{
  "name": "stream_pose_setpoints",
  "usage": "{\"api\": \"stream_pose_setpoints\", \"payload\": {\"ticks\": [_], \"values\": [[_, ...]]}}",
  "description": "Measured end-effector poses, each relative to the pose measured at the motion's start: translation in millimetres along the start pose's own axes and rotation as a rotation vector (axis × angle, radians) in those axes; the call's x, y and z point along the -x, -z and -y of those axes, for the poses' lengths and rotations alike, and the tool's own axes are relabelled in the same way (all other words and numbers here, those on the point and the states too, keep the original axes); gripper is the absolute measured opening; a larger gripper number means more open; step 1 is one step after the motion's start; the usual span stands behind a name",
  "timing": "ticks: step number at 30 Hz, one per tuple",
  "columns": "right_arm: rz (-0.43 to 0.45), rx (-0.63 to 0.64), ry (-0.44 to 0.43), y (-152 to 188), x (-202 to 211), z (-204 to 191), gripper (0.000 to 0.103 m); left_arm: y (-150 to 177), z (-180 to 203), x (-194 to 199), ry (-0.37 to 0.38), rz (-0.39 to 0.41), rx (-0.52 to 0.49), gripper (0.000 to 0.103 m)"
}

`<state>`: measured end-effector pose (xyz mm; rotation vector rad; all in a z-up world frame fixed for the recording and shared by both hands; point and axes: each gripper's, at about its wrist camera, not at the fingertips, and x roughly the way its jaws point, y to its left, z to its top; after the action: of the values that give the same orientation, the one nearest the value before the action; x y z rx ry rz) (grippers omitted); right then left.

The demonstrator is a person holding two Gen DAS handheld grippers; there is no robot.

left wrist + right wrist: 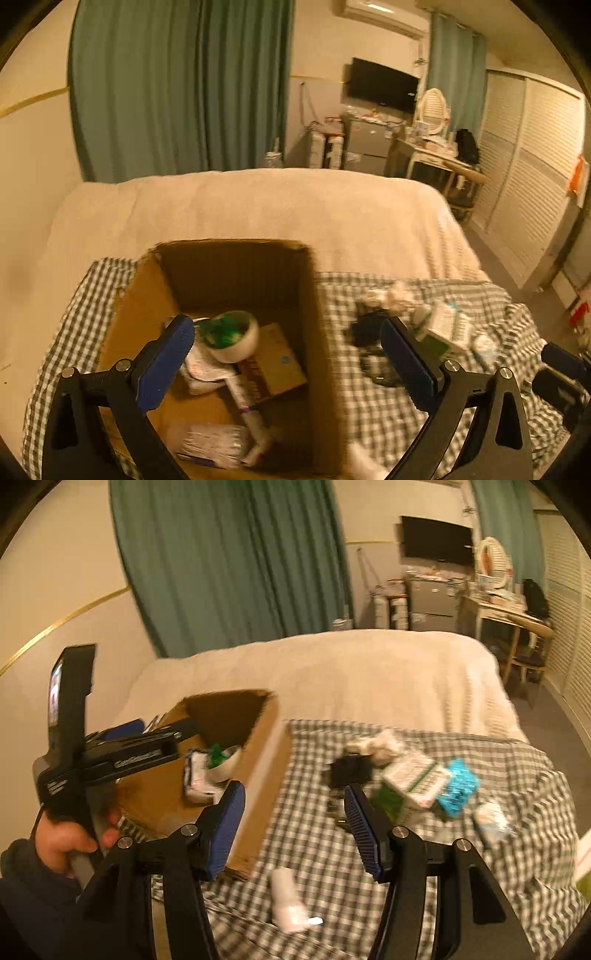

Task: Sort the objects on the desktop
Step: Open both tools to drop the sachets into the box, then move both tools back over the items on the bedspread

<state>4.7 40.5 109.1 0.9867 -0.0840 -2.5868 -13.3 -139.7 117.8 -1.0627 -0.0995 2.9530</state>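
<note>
an open brown cardboard box (229, 273) stands on the checked cloth (369, 406), holding a white tape roll (231, 336), a small carton (275, 362) and a tube (251, 410). right of it lie crumpled tissue (376, 747), a black object (349, 770), a white-green box (413, 777) and a blue packet (458, 786); a white bottle (288, 901) lies nearer.

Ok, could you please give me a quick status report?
Both grippers, left and right, open, empty. Box part filled. Clutter waits on checked cloth. Nothing blocking.

text: nothing is reading clearly | white-and-green box (415, 781): print is blurring out | left gripper body (110, 762): pale lettering is smearing, illegible | brown carton (275, 360): small mark is staying unreadable
</note>
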Motion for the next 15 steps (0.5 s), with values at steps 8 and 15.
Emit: {"api": "stream_pose_setpoints", "payload": {"ticks": [8, 15], "values": [[0.068, -0.05, 0.085, 7.6, 61.2, 51.6, 0.06, 10.6, 67.0, 11.1, 0.062, -0.006, -0.064, 0.103], [0.09, -0.059, 0.162, 27.0, 86.6, 98.0, 0.064, 36.2, 120.2, -12.5, 0.104, -0.059, -0.105, 0.103]]}}
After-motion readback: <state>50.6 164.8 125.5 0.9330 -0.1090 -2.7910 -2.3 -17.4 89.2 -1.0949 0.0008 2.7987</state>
